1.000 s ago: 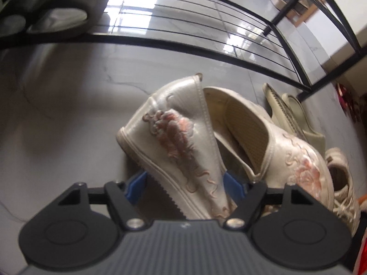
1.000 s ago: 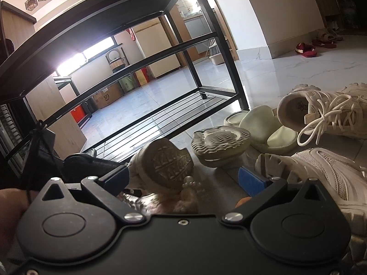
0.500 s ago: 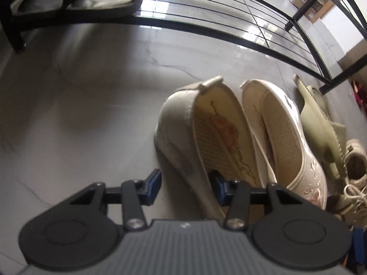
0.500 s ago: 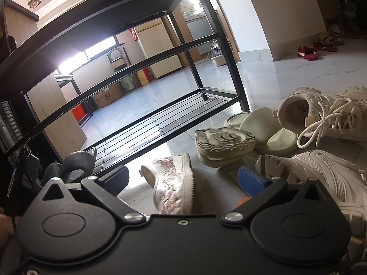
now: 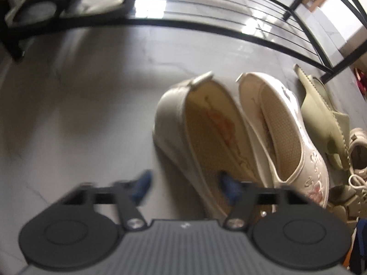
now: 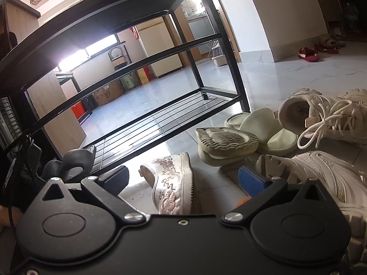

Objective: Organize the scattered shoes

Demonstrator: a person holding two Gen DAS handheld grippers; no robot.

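While its jaws stand wide apart, the left gripper [image 5: 185, 184] straddles the side wall of one cream slipper [image 5: 206, 137], its right finger inside the opening; whether it touches is too blurred to tell. The matching slipper [image 5: 282, 133] lies just beside it on the floor [image 5: 80, 114], near the rack [image 5: 206, 26]. The right gripper [image 6: 183, 180] is also spread wide, holding nothing.

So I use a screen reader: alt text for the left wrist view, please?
Open left gripper straddles the side wall of a cream embroidered slip-on shoe standing on grey tile beside its mate. Behind them is a black metal shoe rack.
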